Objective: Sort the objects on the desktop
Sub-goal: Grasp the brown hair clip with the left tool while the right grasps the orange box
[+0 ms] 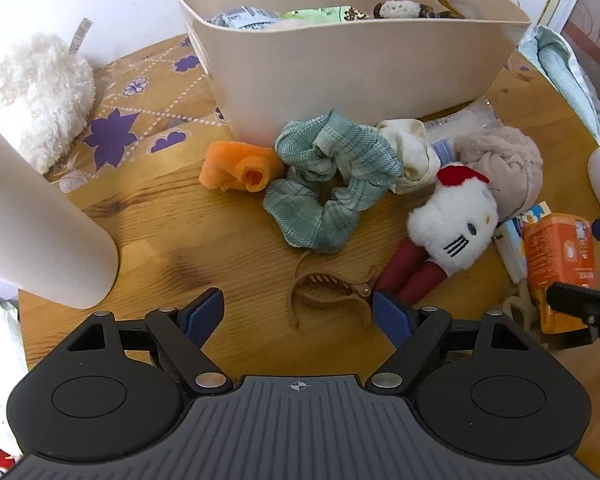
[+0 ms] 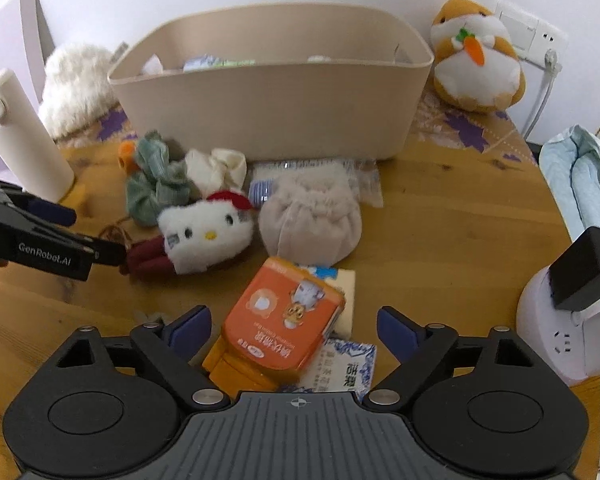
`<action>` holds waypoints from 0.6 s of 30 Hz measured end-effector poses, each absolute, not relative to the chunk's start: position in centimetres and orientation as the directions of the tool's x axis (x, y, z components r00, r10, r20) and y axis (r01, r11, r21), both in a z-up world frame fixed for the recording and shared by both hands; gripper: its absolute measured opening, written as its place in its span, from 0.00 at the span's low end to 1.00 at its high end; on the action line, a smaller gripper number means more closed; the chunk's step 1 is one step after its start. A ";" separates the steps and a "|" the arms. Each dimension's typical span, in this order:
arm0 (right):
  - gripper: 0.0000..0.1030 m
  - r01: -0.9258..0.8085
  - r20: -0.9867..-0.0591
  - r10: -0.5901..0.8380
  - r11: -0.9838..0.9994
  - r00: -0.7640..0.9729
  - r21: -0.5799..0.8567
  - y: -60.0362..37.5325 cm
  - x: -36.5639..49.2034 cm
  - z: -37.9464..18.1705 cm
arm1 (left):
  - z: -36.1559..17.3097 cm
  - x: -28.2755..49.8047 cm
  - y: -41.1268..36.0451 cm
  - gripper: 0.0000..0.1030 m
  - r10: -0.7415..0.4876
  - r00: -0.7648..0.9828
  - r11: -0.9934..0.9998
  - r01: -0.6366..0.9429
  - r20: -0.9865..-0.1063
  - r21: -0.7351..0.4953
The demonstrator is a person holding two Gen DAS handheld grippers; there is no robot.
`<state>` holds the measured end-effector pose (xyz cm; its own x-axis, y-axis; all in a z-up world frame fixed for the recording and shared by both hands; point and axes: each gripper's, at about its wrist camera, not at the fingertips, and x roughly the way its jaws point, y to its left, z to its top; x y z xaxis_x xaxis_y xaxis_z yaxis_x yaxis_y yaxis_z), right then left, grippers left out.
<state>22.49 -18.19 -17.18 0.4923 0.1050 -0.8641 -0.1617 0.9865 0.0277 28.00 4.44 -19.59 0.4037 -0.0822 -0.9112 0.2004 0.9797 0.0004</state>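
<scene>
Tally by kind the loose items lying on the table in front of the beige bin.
Scrunchies/hair ties: 3 (green plaid, orange, cream)
Hair claw: 1
Plush items: 2 (kitty doll, beige pouch)
Orange packet: 1
Total: 7

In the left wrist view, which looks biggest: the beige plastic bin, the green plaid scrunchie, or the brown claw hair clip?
1. Beige plastic bin
2. Green plaid scrunchie
3. Brown claw hair clip, though it sits nearest the camera.
</scene>
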 end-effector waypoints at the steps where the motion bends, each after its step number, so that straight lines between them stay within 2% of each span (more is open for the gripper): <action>1: 0.87 -0.163 -0.867 0.100 0.986 0.488 0.022 -18.0 22.6 -17.4 | -19.7 28.1 4.4 0.81 -0.082 0.406 0.980 0.201 -0.910 0.002; 4: 0.85 -0.163 -0.873 0.082 0.987 0.481 0.003 -17.6 22.9 -17.8 | -20.2 28.6 4.2 0.81 -0.073 0.401 0.980 0.198 -0.913 0.009; 12: 0.68 -0.156 -0.884 0.103 0.987 0.456 0.035 -17.6 23.4 -18.2 | -21.2 29.0 3.5 0.79 -0.068 0.385 0.977 0.214 -0.920 0.017; 15: 0.60 -0.156 -0.884 0.109 0.987 0.454 0.041 -17.7 23.5 -18.3 | -21.1 28.9 3.3 0.74 -0.081 0.398 0.975 0.221 -0.914 0.010; 18: 0.57 -0.150 -0.883 0.106 0.988 0.457 0.041 -17.8 23.5 -18.5 | -20.9 28.8 3.0 0.61 -0.092 0.413 0.972 0.237 -0.906 0.009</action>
<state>23.47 -17.83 -18.46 0.4566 0.1061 -0.8833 -0.1497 0.9879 0.0412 28.81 3.02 -20.90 0.4130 -0.0923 -0.9060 0.2368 0.9715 0.0090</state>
